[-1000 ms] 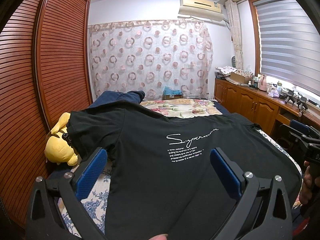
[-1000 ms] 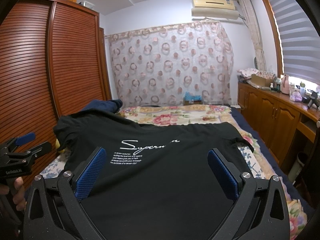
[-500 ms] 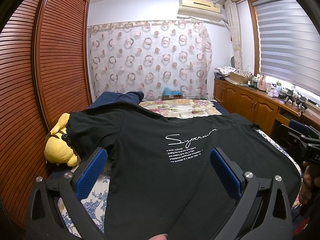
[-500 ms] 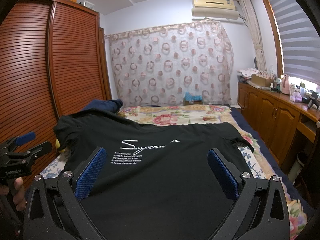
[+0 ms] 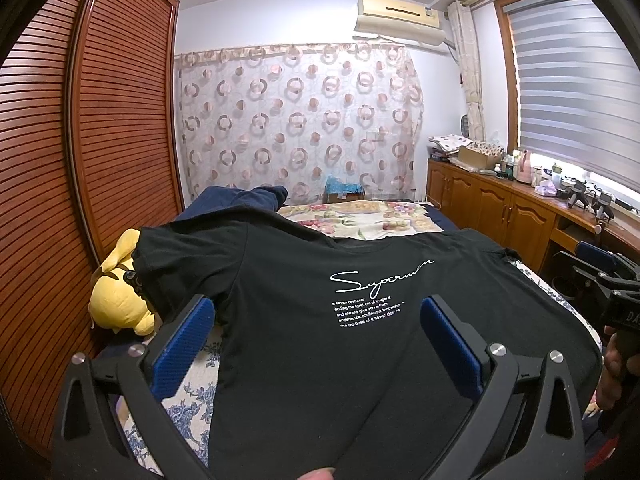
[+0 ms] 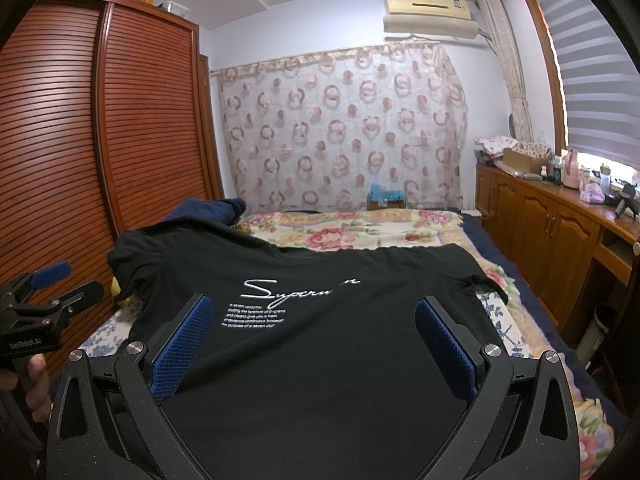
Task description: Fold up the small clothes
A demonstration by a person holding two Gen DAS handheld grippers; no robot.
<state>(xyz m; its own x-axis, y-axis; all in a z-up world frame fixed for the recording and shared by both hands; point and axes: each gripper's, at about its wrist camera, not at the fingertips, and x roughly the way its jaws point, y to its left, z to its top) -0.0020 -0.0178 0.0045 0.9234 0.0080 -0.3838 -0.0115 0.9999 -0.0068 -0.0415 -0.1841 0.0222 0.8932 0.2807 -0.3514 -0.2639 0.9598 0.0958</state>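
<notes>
1. Bedroom: louvred wood wardrobe (image 5: 100, 168) on left, circle-print curtain (image 5: 300, 128) at back, wood cabinets (image 6: 552, 236) under the blinds on right.
2. Bed (image 6: 360, 232) w/ floral quilt is the work surface. Black T-shirt (image 5: 320, 340) lies spread on it, white "Superman" script up, neckline at the far edge, hem nearest the cams.
3. Left gripper (image 5: 318, 340) & right gripper (image 6: 316, 340): both spread wide, nothing btwn the blue ribbed pads (image 6: 180, 344). Both hover above the shirt's near part; contact w/ cloth not evident.
4. Handling, my guess: thin knit, light, limp, zero stiffness. Will sag and drag rather than hold shape, so lift low & move both ends together.
5. Not slippery or fragile; ribbed pads should bite well. Risk = pinching quilt along w/ the shirt, or grabbing one layer only.
6. Where to grab, probably: left sleeve (image 5: 188, 256) / shoulder seam plus hem on same side for a lengthwise fold. Edges are double-stitched, thicker, easier to pinch.
7. Left sleeve overhangs a yellow plush toy (image 5: 120, 300), so that side sits lumpy, not flat.
8. Navy garment (image 6: 208, 210) lies beyond the left shoulder; keep clear.
</notes>
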